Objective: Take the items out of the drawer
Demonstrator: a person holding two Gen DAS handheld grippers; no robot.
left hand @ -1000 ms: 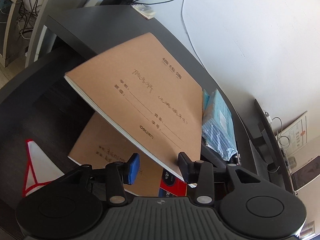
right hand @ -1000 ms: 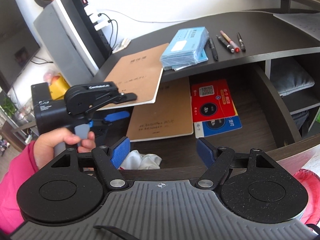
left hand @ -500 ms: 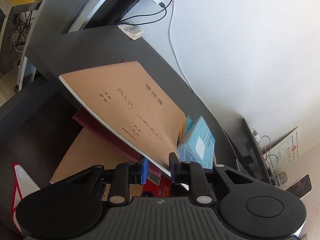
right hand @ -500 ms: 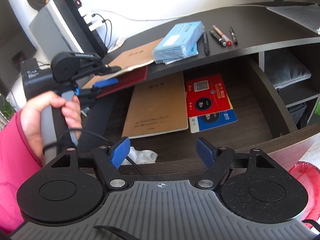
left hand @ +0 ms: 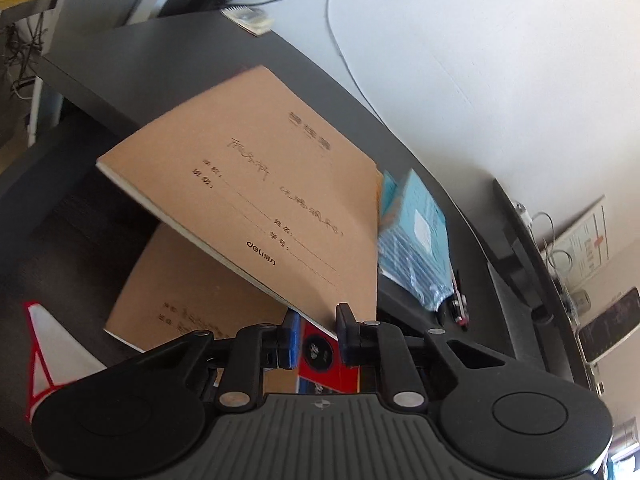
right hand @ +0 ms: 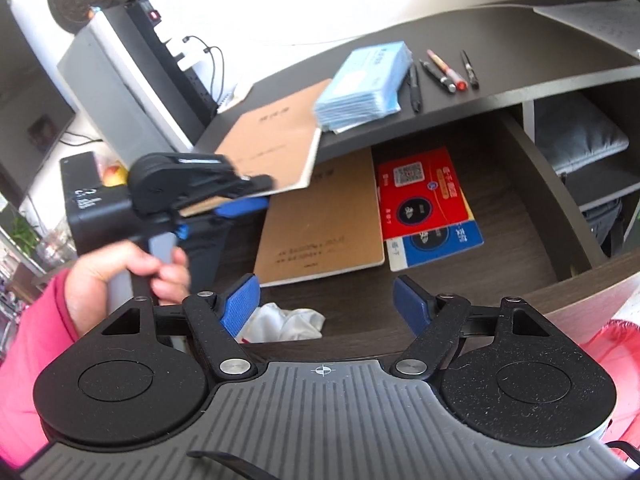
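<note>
Where the left gripper [left hand: 318, 330] meets the notebook [left hand: 264, 204], blur hides contact

Brown notebook [left hand: 280, 204] overhanging the dark surface [left hand: 168, 48], corner between the fingers [left hand: 289, 334] of the left gripper [left hand: 318, 330]. Second brown notebook [left hand: 192, 292] and red booklet [left hand: 324, 360] below. Blue packet [left hand: 416, 240] beyond-right.

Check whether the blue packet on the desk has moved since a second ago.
No. The blue packet lies beside the pens on the desk as before.
</note>
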